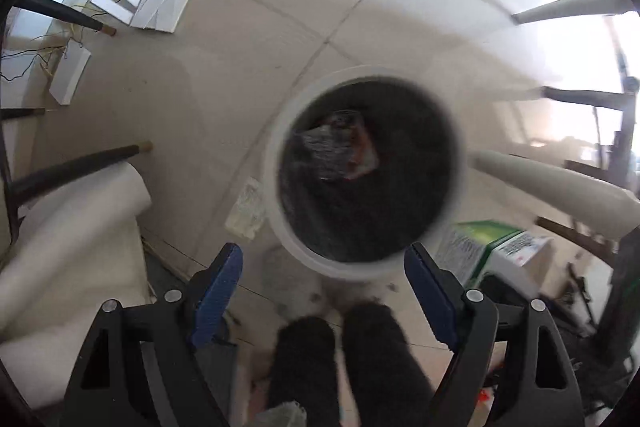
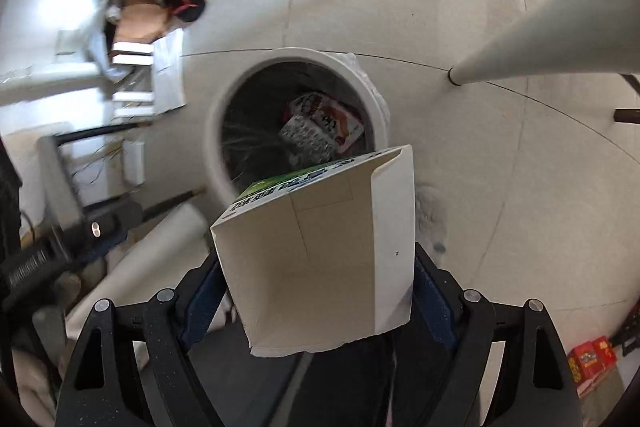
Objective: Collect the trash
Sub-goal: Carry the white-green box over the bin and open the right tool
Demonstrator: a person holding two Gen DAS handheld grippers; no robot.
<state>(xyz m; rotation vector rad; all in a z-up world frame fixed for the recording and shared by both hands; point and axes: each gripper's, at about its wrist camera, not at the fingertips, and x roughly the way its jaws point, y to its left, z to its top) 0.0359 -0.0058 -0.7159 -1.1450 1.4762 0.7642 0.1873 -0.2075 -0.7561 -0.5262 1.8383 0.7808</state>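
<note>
Right claw (image 2: 316,291) grips carton (image 2: 320,255); bin (image 2: 218,131) contents blurred.

Both wrist views look steeply down at the floor (image 1: 400,7) from above. Each faces the white bin (image 1: 276,155), which they share; the left sits nearer.
</note>
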